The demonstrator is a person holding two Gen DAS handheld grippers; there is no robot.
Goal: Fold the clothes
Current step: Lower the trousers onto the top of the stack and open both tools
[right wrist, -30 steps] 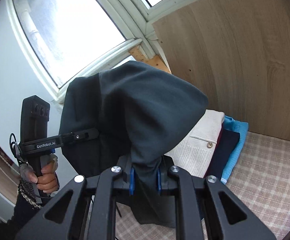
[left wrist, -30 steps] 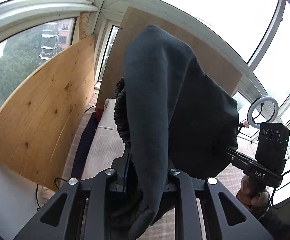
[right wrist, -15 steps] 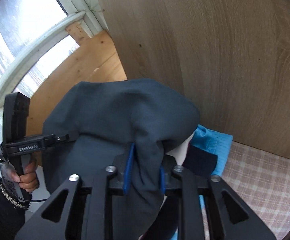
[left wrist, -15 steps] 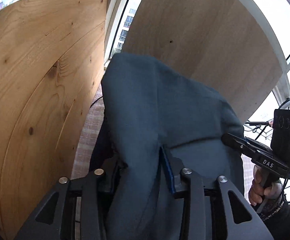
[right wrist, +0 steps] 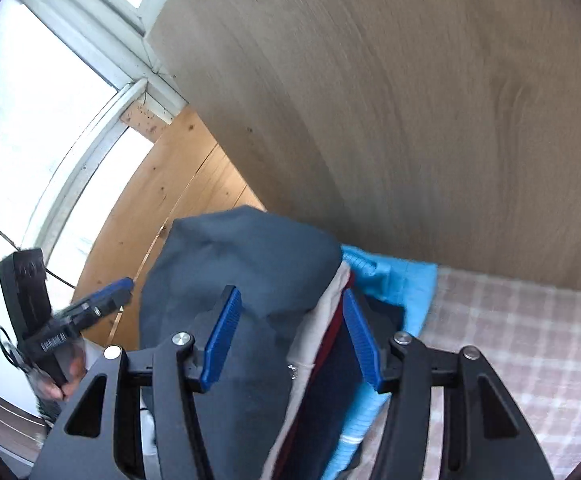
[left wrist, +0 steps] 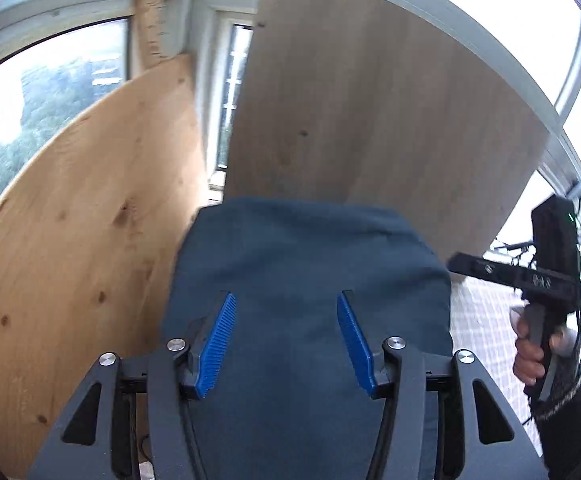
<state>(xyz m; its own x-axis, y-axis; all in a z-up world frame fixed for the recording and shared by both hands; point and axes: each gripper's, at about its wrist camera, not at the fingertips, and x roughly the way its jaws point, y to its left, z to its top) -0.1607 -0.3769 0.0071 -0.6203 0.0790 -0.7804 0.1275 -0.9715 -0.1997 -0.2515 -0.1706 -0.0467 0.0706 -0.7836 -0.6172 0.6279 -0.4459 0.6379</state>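
Both my grippers, left and right, have released; garment lies folded below jaws on stack.

Windowed home balcony, stacked clothes
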